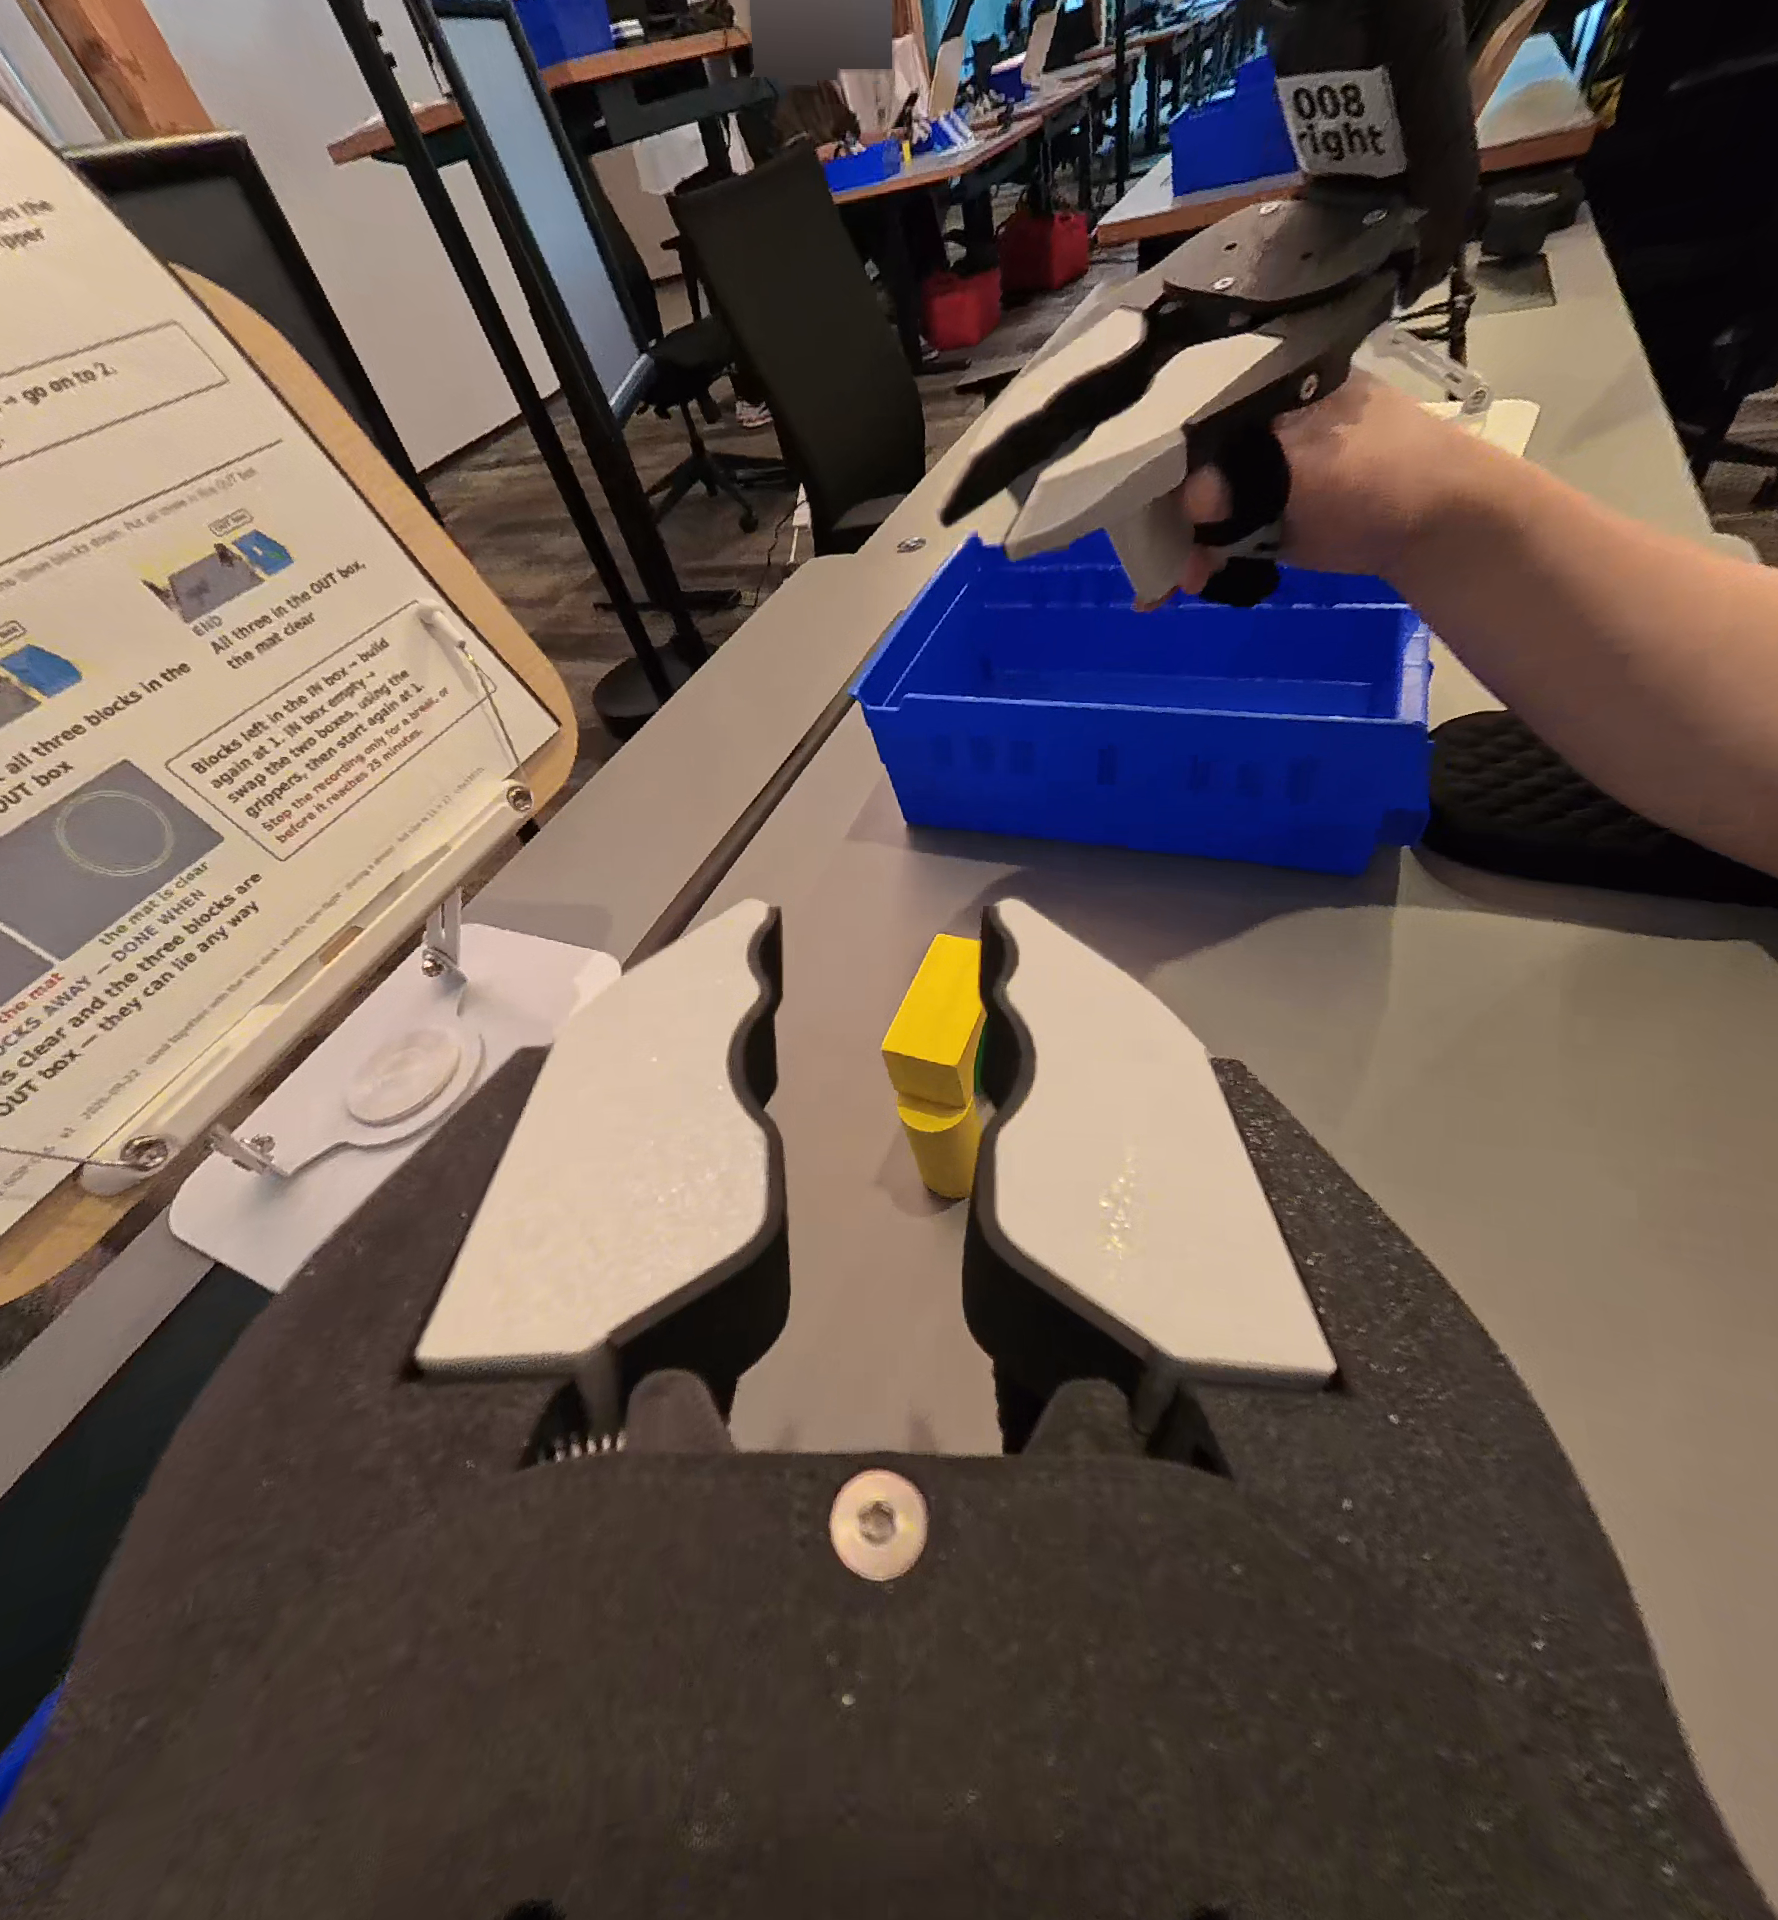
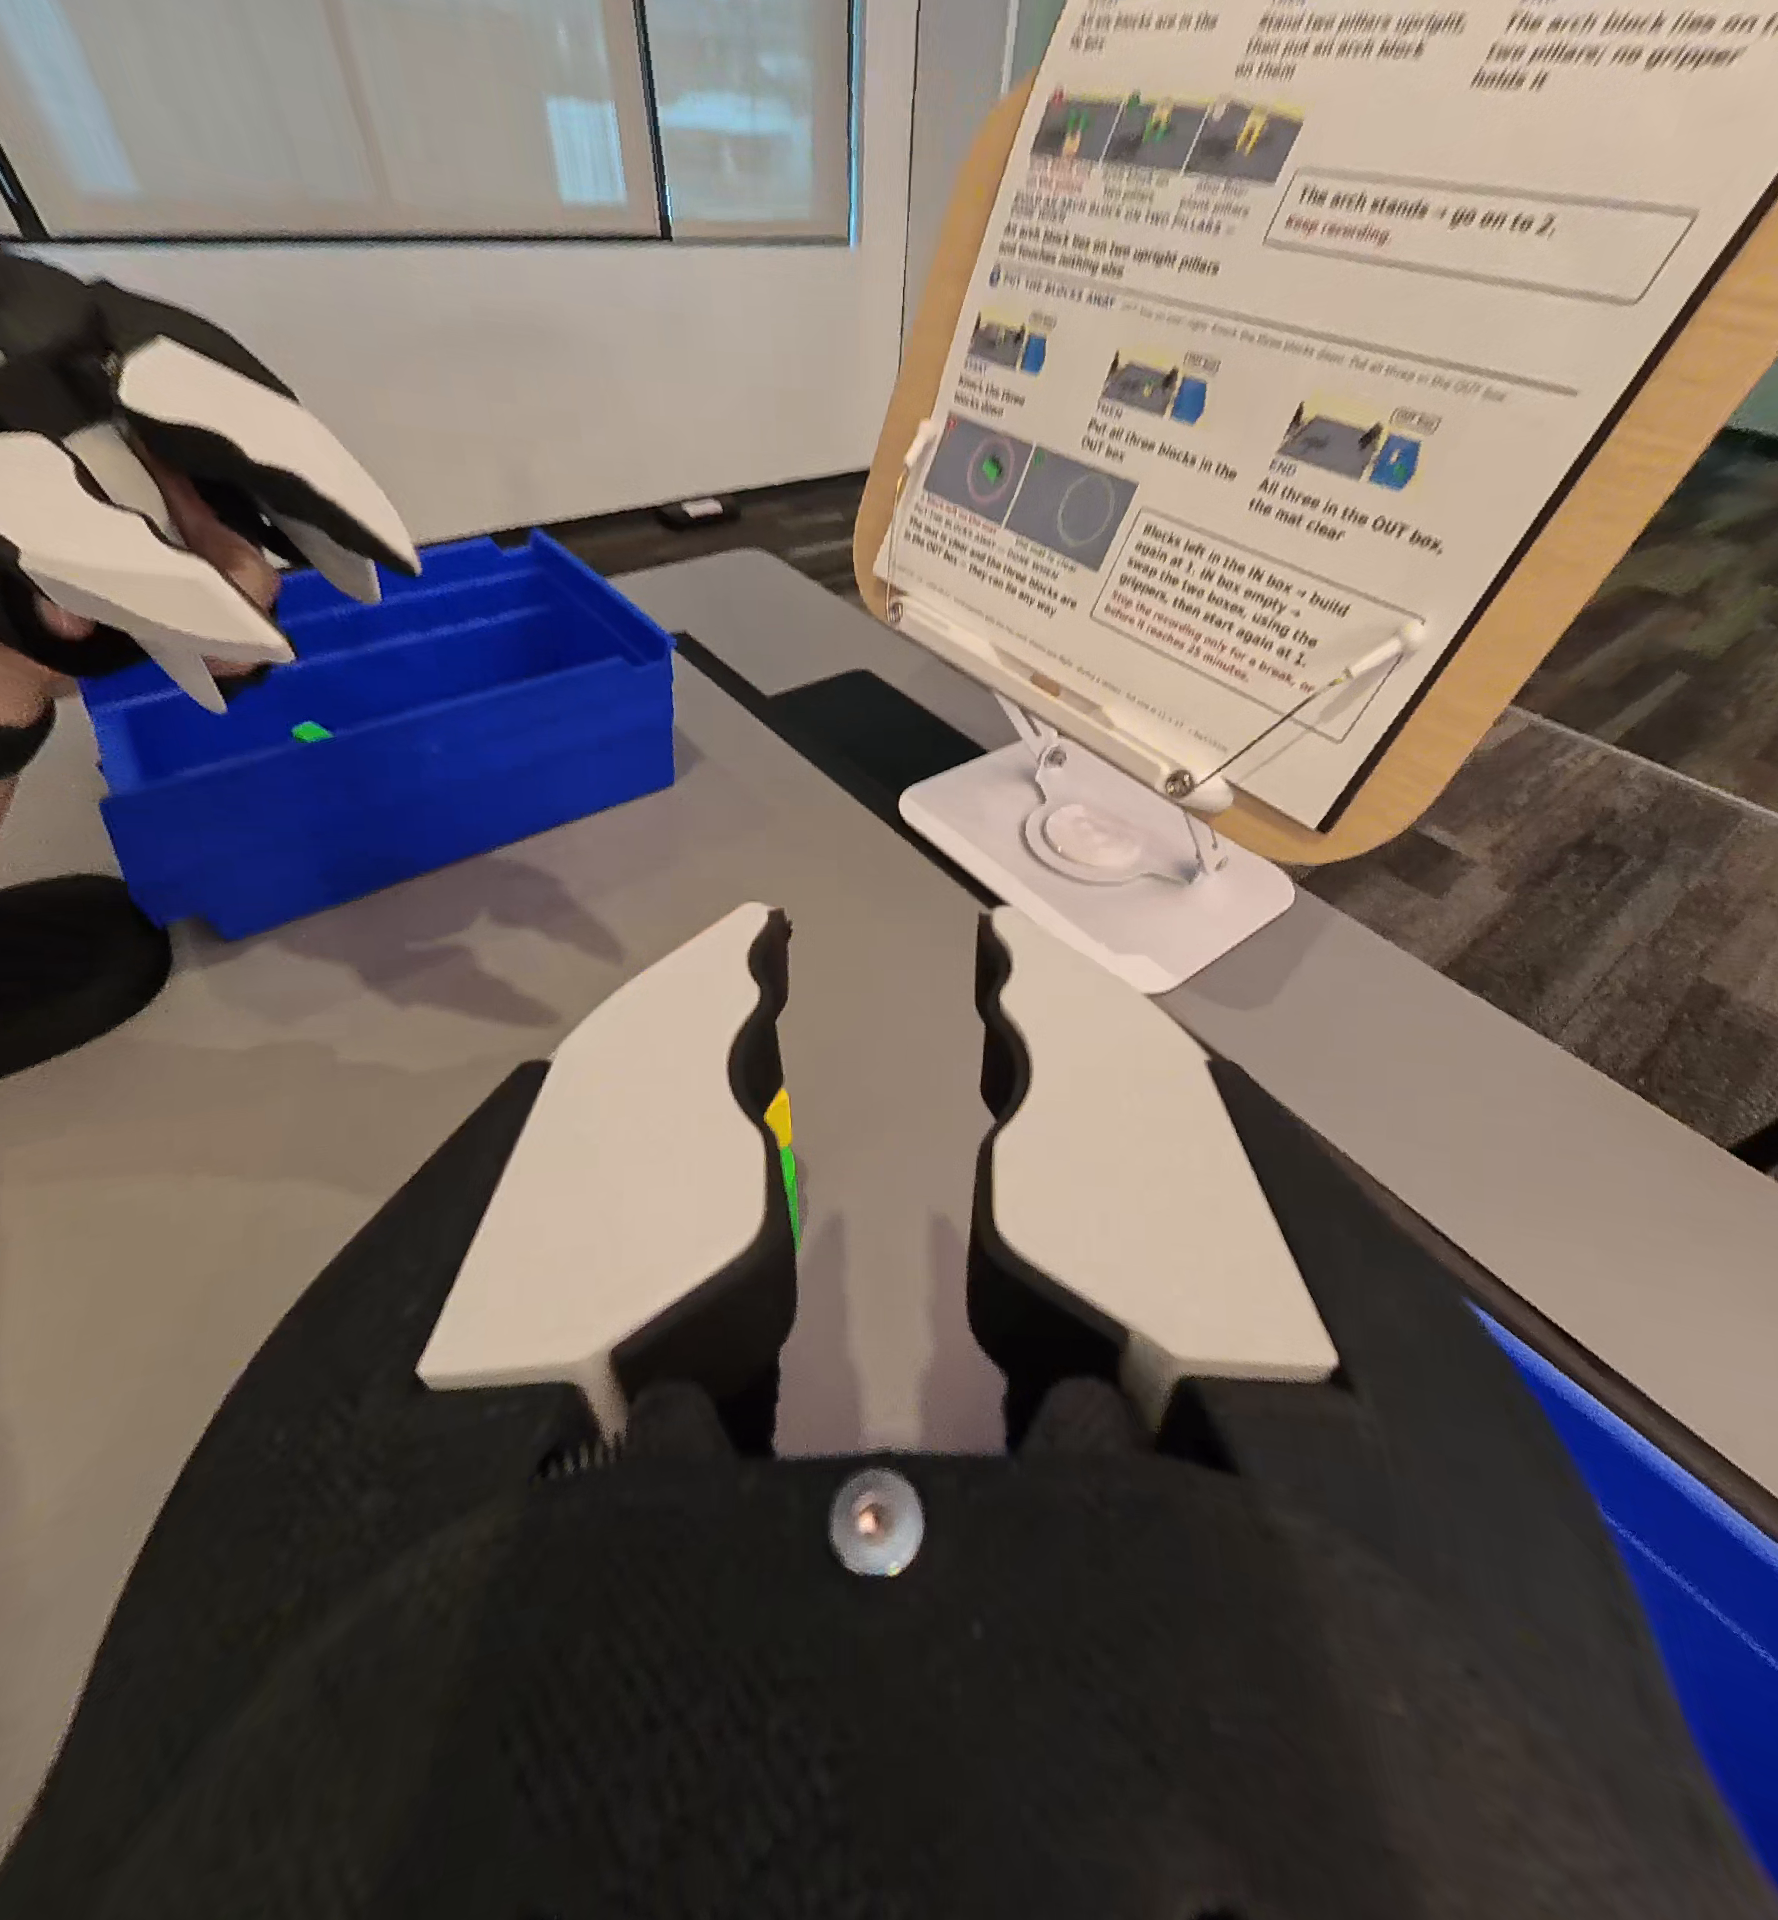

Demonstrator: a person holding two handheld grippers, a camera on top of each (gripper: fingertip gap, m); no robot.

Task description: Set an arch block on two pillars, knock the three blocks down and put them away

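Note:
A yellow arch block [image 1: 932, 1013] lies on a yellow pillar [image 1: 942, 1148] and a green pillar [image 1: 980, 1049], which is mostly hidden behind my finger. My left gripper [image 1: 880, 935] is open and empty, low over the grey mat [image 1: 843, 1299]. The stack stands between its fingers, close to the right one; I cannot tell if they touch. My right gripper [image 2: 883, 925] is open and empty; slivers of the arch block [image 2: 779, 1117] and green pillar [image 2: 789, 1184] show beside its left finger. It also shows in the left wrist view [image 1: 989, 525], raised over a blue box [image 1: 1155, 748].
A second blue box [image 2: 397, 748] holds a green block [image 2: 311, 732], and my left gripper [image 2: 345, 613] shows in front of it. An instruction board on a white stand [image 1: 189, 623] [image 2: 1280, 416] borders the mat. A black round pad [image 1: 1550, 810] lies by the forearm [image 1: 1591, 582]. My hands' fingertips stand some 20 centimetres from each other.

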